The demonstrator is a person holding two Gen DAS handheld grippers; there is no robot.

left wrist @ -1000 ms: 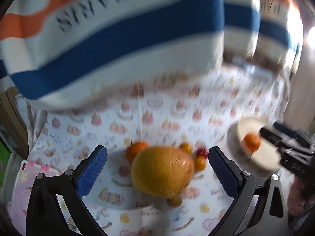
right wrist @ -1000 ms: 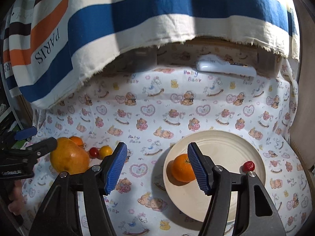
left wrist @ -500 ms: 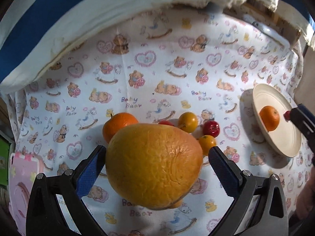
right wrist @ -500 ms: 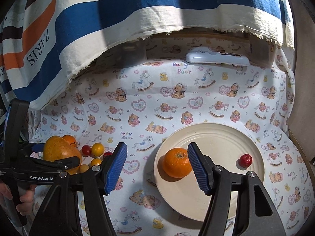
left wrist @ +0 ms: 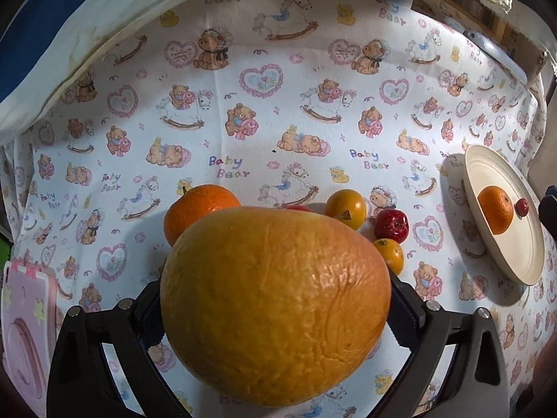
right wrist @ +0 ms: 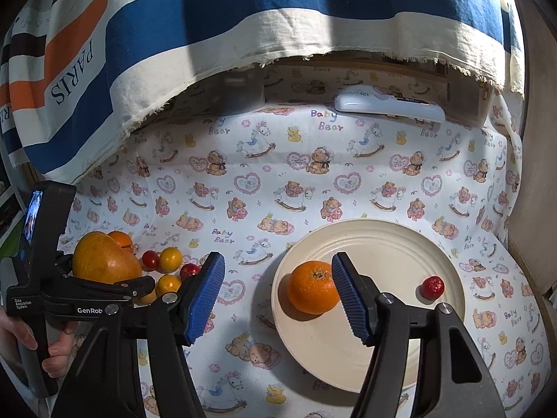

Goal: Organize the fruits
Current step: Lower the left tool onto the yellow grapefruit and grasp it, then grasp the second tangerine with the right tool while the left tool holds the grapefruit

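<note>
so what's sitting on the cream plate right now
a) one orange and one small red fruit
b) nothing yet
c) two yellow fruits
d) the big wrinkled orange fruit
a: the plate carries an orange near its left side and a small red fruit towards the right, set apart from each other; the big wrinkled fruit and the yellow ones lie off on the cloth.

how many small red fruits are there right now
3. One sits on the plate by its right rim; two lie in the pile on the cloth, one beside the big orange fruit, one nearer. More may be hidden.
</note>
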